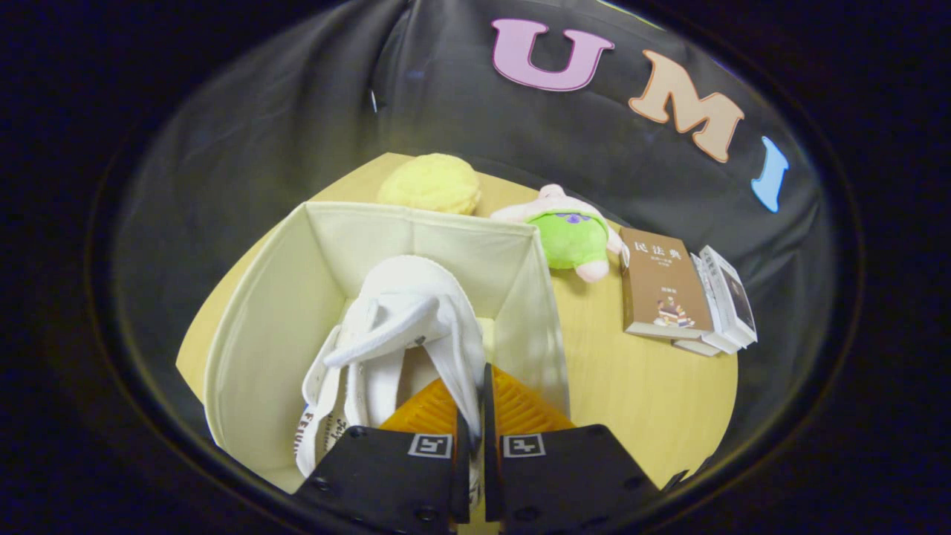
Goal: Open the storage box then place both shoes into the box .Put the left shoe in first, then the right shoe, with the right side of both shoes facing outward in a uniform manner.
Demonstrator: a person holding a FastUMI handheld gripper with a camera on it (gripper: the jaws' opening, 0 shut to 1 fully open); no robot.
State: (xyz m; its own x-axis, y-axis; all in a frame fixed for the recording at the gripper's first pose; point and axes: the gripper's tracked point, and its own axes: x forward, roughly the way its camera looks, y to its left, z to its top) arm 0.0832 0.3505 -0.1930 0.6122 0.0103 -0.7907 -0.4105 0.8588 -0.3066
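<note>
Gripper view: the gripper (475,405) points down, apparently pinching a white shoe (405,327) over the open box (260,327).

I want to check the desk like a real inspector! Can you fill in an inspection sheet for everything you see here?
Surface: wooden table, bare beside the box.
Job's things: fabric box open, no lid seen; white shoe held over its opening, partly down inside. I cannot tell if a second shoe lies in the box.
Clutter: yellow plush and green plush behind the box; books stacked to the side, apart from the box.
Grippers: gripper fingers nearly closed, pinching the shoe's edge between them.
Cables: nothing seen.
Surroundings: black cloth wall behind the table.
</note>
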